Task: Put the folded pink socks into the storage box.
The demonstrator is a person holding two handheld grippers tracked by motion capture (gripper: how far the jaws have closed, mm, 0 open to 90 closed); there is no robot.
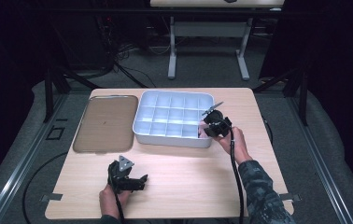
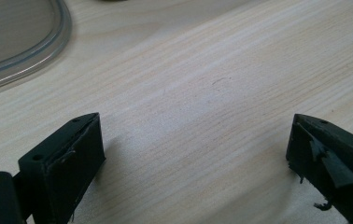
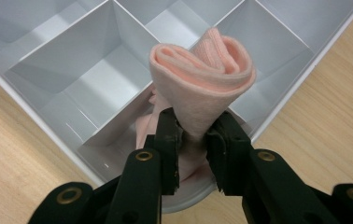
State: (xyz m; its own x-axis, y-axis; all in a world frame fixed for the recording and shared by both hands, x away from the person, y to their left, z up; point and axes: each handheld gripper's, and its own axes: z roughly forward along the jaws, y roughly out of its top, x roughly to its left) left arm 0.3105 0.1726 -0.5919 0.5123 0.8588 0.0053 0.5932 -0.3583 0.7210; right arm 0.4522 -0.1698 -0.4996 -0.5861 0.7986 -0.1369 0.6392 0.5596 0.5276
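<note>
One pink cloth roll (image 3: 202,84) stands upright, pinched at its base by my right gripper (image 3: 194,144), over the near-right corner cell of the white tray (image 1: 143,130). Left gripper (image 2: 195,154), wide open and empty, rests well short of the tray.

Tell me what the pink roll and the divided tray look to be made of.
Pink roll: soft knitted or fleecy cloth, matte and slightly fuzzy, pinched between the right hand-held gripper jaws; possibly a sock. Divided tray: likely moulded plastic, pale grey-white, smooth with a slight sheen on its thin partitions.
</note>
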